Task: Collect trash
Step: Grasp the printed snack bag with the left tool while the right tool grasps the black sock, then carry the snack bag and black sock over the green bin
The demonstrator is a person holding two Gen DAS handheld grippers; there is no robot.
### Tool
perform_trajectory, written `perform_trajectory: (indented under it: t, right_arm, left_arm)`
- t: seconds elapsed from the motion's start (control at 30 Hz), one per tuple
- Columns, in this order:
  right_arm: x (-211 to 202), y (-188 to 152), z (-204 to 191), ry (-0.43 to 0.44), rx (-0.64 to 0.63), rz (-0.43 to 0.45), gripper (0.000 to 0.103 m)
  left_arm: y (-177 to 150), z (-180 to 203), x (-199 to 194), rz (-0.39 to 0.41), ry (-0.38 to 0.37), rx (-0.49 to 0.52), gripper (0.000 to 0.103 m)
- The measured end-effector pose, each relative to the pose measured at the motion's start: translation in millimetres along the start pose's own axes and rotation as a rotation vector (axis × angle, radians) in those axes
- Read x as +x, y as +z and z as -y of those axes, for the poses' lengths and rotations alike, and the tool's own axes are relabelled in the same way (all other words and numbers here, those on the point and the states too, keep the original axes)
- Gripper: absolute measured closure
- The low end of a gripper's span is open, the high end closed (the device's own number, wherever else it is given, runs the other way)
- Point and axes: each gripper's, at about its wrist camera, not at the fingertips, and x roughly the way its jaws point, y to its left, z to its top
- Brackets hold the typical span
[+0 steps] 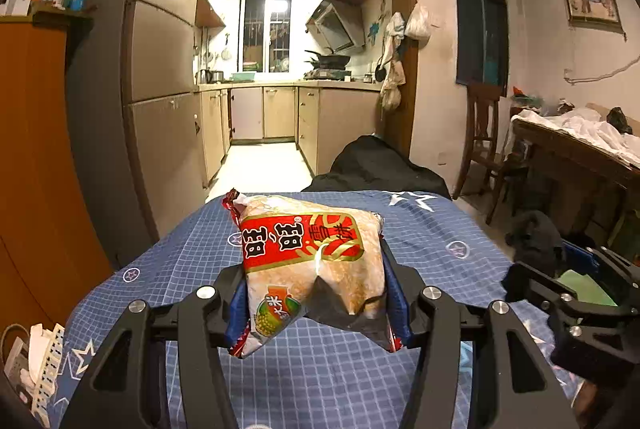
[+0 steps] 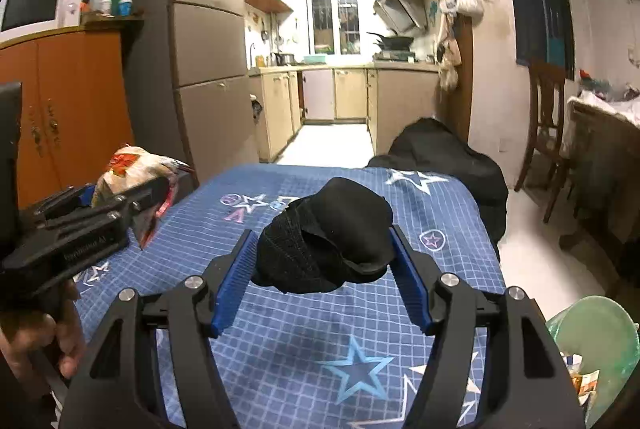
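A crinkled snack bag (image 1: 308, 249) with a red label hangs above the blue checked bedsheet (image 1: 440, 229), pinched at both sides by the blue pads of my left gripper (image 1: 316, 281). The right wrist view shows the same bag (image 2: 128, 165) at the left, in the left gripper (image 2: 120, 201), which a hand (image 2: 60, 341) carries. My right gripper (image 2: 322, 241) is shut on a black crumpled cloth bundle (image 2: 332, 229), also held above the sheet (image 2: 360, 329). A green plastic bag (image 2: 596, 341) with scraps inside sits at the lower right.
A black bag (image 1: 376, 165) lies at the far end of the bed, before the kitchen doorway. An orange cabinet (image 2: 72, 101) stands on the left. On the right are a wooden chair (image 1: 484, 133) and a cluttered table (image 1: 576, 149). A power strip (image 1: 44, 361) lies at the bed's left edge.
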Motion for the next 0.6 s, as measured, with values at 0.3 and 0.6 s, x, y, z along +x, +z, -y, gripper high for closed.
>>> perform_trajectory:
  t: [0.3, 0.6]
  right_arm:
    - [-31.8, 7.8, 2.2, 0.006, 0.006, 0.034, 0.039]
    - [-65.7, 9.4, 20.8, -0.043, 0.005, 0.035, 0.039]
  left_arm:
    - [7.4, 4.6, -44.0, 0.027, -0.003, -0.011, 0.047]
    - [4.1, 30.2, -65.1, 0.008, -0.043, 0.021, 0.046]
